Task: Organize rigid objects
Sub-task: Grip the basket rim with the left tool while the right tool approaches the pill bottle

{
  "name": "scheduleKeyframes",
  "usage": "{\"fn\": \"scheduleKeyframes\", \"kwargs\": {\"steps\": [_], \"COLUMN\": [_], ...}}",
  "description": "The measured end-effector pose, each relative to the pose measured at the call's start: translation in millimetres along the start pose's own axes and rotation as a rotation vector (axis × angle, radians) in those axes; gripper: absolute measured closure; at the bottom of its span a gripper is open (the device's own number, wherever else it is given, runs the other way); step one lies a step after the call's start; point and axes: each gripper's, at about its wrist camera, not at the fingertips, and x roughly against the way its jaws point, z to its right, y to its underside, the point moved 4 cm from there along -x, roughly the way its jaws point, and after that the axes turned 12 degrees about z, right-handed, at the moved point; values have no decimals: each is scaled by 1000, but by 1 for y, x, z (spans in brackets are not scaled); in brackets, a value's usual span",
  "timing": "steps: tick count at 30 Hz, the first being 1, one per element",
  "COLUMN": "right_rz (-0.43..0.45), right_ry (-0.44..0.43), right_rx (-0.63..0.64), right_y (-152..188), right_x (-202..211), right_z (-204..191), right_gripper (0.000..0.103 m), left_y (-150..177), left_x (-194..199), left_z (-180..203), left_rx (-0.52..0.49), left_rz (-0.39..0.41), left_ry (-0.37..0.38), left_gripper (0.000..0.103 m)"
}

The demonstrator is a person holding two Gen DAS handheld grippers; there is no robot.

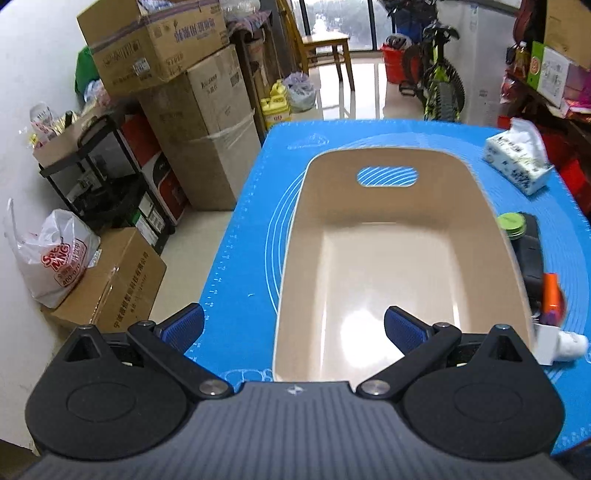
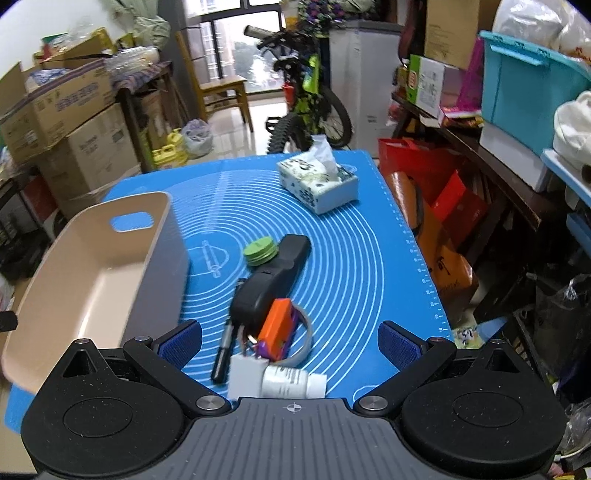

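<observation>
Bin (image 1: pixel 399 236) sits empty, both grippers wide open; I'd guess grabbing the white bottle (image 2: pixel 291 382) beside it comes next.

Daylight enters from the window (image 1: pixel 332 22) at 12 o'clock; glare on the bin floor (image 1: pixel 362 325); fisheye-bent edges, slight blur.

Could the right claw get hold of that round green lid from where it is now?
Probably yes. The right claw is open and holds nothing, and the green lid lies uncovered on the blue mat. The black device touches its side, and clutter lies nearer.
</observation>
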Motion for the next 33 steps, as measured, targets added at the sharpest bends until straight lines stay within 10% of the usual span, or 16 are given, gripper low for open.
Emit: {"fn": "scheduleKeyframes", "kwargs": {"steps": [15, 25, 33], "right_rz": [-134, -205, -266], "right_ry": [70, -27, -34], "right_rx": [63, 170, 207], "right_y": [31, 47, 59], "right_x": [-68, -86, -91], "right_z": [20, 9, 4], "right_gripper": [3, 3, 3], "left_y": [27, 35, 39], "left_x": [-60, -74, -79], "left_z": [-14, -16, -21], "left_rx": [28, 51, 77], "left_rz": [-143, -221, -245], "left_ry": [45, 97, 106], "left_gripper": [21, 76, 90]}}
